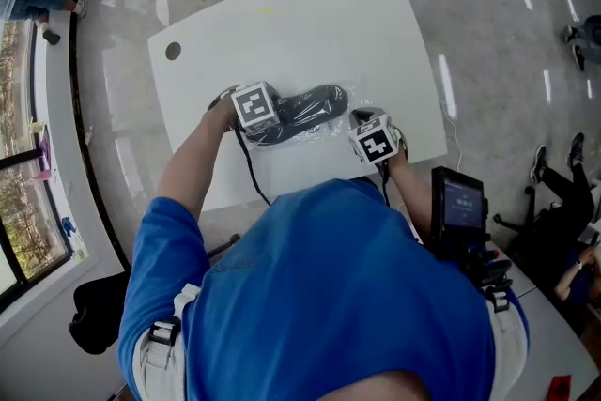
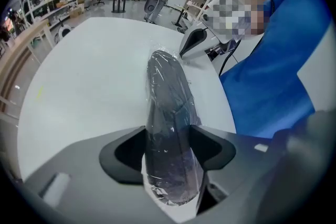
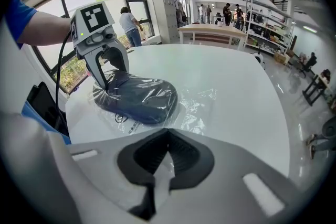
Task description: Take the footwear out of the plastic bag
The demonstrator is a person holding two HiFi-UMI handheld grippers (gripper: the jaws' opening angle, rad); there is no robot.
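A dark piece of footwear lies in a clear plastic bag near the front edge of the white table. My left gripper is shut across one end of the footwear through the film, both pads pressing its sides. In the right gripper view, the left gripper stands upright on the far end of the footwear. My right gripper is shut on a fold of the bag's loose, empty end, which trails flat on the table. The right gripper sits just right of the footwear.
A small dark round cap sits in the table's far left corner. A black device with a screen stands to my right, off the table. Windows run along the left wall. Workbenches and people are far behind.
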